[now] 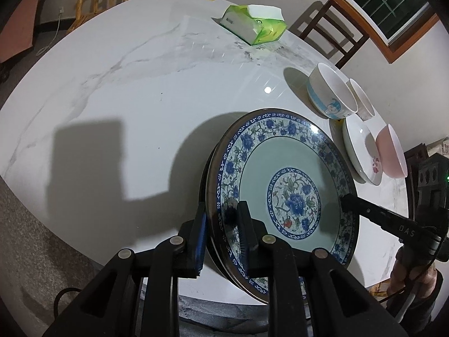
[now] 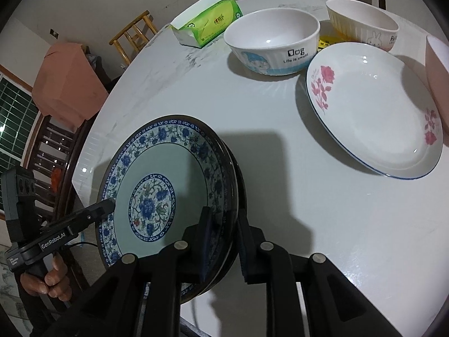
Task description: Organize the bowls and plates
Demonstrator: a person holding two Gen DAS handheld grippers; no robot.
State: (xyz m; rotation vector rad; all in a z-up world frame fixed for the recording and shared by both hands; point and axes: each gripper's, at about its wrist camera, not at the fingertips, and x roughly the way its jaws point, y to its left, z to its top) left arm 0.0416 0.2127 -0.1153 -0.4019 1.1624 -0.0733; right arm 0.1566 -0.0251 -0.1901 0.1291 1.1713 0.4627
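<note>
Left wrist view shows both grippers, left gripper [image 1: 221,233] and right gripper [image 2: 224,241], pinching the blue flower plate [image 1: 283,193] rim, probably resting on another plate near the rose plate [image 2: 373,106], so let go softly.

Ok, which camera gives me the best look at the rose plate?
The right wrist view: the rose plate lies nearly whole and face-up, both rose prints clear. The left wrist view shows it only small and edge-on at the frame's right, between the bowls.

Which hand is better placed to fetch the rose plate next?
Right. The rose plate lies just beyond the right gripper's side of the blue plate; the left gripper grips the opposite rim, farther away.
</note>
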